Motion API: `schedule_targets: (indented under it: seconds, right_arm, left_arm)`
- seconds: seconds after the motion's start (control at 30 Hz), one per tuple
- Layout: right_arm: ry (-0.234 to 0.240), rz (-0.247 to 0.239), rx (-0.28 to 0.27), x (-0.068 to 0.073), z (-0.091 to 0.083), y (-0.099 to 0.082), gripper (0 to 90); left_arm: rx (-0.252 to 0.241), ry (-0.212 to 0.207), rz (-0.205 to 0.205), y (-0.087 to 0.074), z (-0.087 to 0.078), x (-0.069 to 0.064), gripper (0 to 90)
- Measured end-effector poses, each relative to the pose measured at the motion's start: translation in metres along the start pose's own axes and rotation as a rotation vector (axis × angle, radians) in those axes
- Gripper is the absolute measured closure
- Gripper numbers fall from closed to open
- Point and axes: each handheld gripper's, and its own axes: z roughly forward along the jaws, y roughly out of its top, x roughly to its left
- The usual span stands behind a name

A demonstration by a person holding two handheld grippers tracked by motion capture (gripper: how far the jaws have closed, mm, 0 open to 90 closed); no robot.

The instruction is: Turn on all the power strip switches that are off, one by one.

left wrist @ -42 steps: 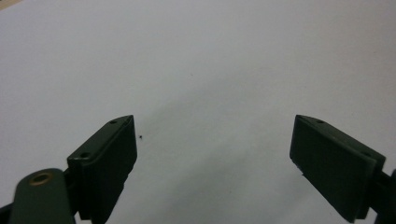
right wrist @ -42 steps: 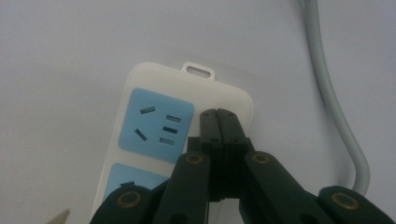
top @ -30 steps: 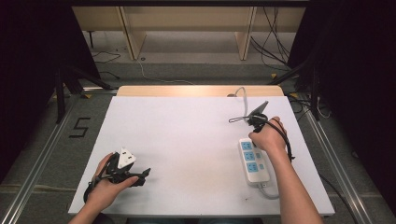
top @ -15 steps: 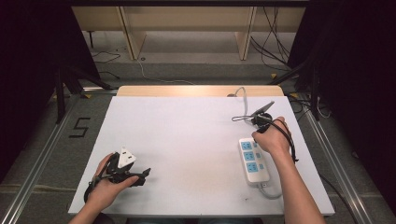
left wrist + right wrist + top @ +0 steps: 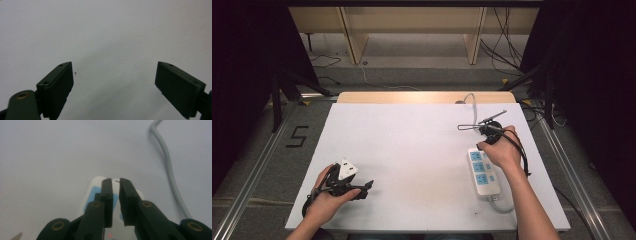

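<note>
The left gripper (image 5: 362, 189) rests low on the near surface (image 5: 412, 150), fingers (image 5: 57, 85) spread wide and empty, seemingly waiting. Farther off, the right gripper (image 5: 113, 182) hovers over the power strip (image 5: 483, 171) at the right edge; its fingers (image 5: 107, 195), just parting, stand narrowly released, nothing between them. The strip's cord (image 5: 170, 170) trails beyond.

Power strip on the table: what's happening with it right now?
A person holds a gripper in each hand at a white table. The right gripper hovers over the far end of the power strip, its jaws a narrow gap apart, just opening, with nothing between them. The strip's cord trails away. The left gripper rests open over bare tabletop.
</note>
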Motion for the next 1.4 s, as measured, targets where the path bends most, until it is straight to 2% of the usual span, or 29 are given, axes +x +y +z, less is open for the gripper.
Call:
schedule_targets:
  seconds: [0.17, 0.23, 0.33, 0.43, 0.83, 0.93, 1.07, 1.4]
  right_arm:
    - [0.028, -0.052, -0.063, 0.009, -0.001, -0.004, 77.0]
    - [0.036, -0.058, -0.09, 0.011, -0.002, -0.006, 75.0]
    - [0.072, -0.064, -0.127, 0.014, -0.002, -0.011, 72.1]
    - [0.077, -0.086, -0.14, 0.015, 0.0, -0.016, 69.5]
    - [0.112, -0.067, -0.229, 0.017, -0.003, -0.034, 63.5]
    - [0.12, -0.084, -0.245, 0.019, -0.004, -0.037, 61.8]
    - [0.144, -0.078, -0.281, 0.022, -0.005, -0.04, 60.2]
    - [0.179, -0.103, -0.327, 0.031, -0.006, -0.051, 55.2]
  left_arm:
    - [0.0, 0.0, 0.001, 0.0, 0.0, 0.0, 15.0]
    - [0.0, 0.0, -0.001, 0.0, 0.0, 0.0, 15.0]
    - [0.002, 0.0, -0.001, 0.0, 0.0, 0.0, 15.0]
    - [0.001, 0.0, -0.002, 0.0, 0.001, 0.0, 15.1]
    - [0.002, -0.002, -0.01, 0.0, 0.001, 0.0, 15.1]
    - [-0.003, -0.002, -0.019, -0.001, 0.001, 0.0, 15.1]
    - [-0.003, -0.003, -0.02, 0.0, 0.001, 0.0, 15.2]
    - [-0.004, -0.004, -0.025, 0.0, 0.001, -0.001, 15.2]
